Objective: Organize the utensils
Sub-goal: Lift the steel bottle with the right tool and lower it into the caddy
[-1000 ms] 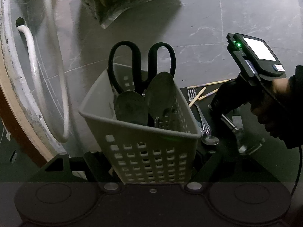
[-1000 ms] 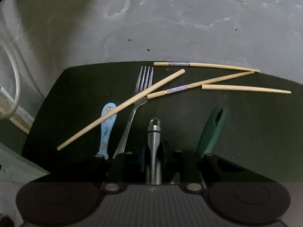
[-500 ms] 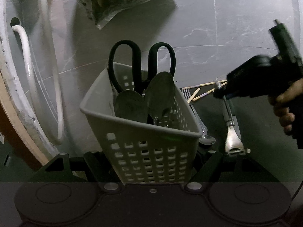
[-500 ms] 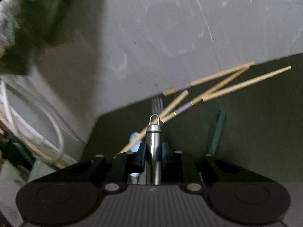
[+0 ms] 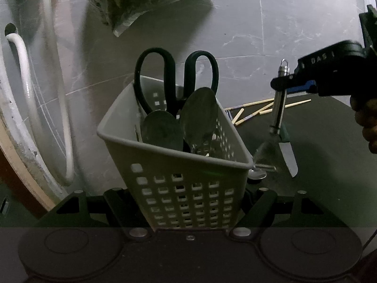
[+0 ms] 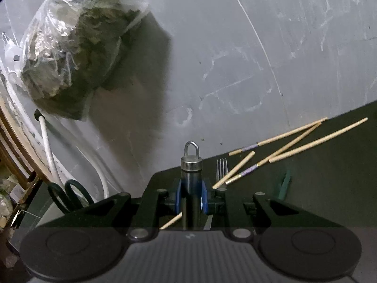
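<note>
A steel-handled peeler (image 5: 278,108) is seen lifted clear of the dark mat (image 5: 329,160) at the right of the left-wrist view, clamped near the top of its round handle by the right gripper (image 5: 286,82). In the right-wrist view the same handle stands at lower centre between the blue pads (image 6: 179,199), which are drawn in tight against it, its hanging loop poking out above. The wide blade head hangs low beside the basket's right corner. At the centre of the left-wrist view a grey perforated utensil basket (image 5: 179,165) is held by the left gripper (image 5: 188,210), its jaws pressed on the lower walls; black-handled scissors (image 5: 176,75) and two metal spoons (image 5: 200,115) are already stood inside it. Left on the mat are chopsticks (image 6: 289,141), a fork (image 6: 222,167) and a green-handled knife (image 5: 288,153).

The peeler is judged rigid and fairly light but top-heavy at the blade end, with a smooth polished handle that could slip or swing between the pads; a hold on the mid-handle, as shown, looks soundest. The blade head is best kept away from the pads. The basket, thin plastic, is likely to flex if squeezed hard.
</note>
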The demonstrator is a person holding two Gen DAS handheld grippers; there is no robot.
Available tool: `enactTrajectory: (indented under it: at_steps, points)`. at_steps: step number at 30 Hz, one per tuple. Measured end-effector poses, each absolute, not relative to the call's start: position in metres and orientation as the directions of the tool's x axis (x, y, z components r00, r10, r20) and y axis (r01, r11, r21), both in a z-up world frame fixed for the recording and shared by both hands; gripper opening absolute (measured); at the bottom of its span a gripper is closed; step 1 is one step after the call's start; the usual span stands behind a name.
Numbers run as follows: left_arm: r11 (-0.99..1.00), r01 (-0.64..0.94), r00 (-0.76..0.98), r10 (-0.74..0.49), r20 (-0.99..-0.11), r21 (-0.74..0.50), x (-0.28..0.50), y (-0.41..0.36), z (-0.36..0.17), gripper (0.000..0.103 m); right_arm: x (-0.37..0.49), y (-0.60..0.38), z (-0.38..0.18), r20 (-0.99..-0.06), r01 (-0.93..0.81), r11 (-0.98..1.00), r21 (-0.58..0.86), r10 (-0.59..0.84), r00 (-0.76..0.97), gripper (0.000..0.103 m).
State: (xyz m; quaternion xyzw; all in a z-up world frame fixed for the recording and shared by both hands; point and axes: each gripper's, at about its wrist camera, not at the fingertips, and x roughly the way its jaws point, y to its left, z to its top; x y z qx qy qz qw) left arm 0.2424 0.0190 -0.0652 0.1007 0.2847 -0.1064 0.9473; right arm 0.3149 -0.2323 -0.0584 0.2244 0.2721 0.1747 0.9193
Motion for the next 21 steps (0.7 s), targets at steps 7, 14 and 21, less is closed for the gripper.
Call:
enactTrajectory:
  at_steps: [7, 14, 21]
  points:
    - [0.956, 0.266, 0.810, -0.155, -0.566, 0.120, 0.246, 0.021, -0.066, 0.079, 0.302, -0.234, -0.029, -0.372, -0.233, 0.842, 0.486, 0.441, 0.817, 0.019]
    - [0.955, 0.272, 0.809, -0.161, -0.565, 0.118, 0.248, 0.022, -0.067, 0.079, 0.297, -0.235, 0.014, -0.290, -0.285, 0.842, 0.459, 0.445, 0.847, 0.019]
    - [0.956, 0.269, 0.810, -0.161, -0.563, 0.113, 0.247, 0.023, -0.067, 0.078, 0.291, -0.223, 0.062, -0.192, -0.381, 0.830, 0.408, 0.486, 0.852, 0.019]
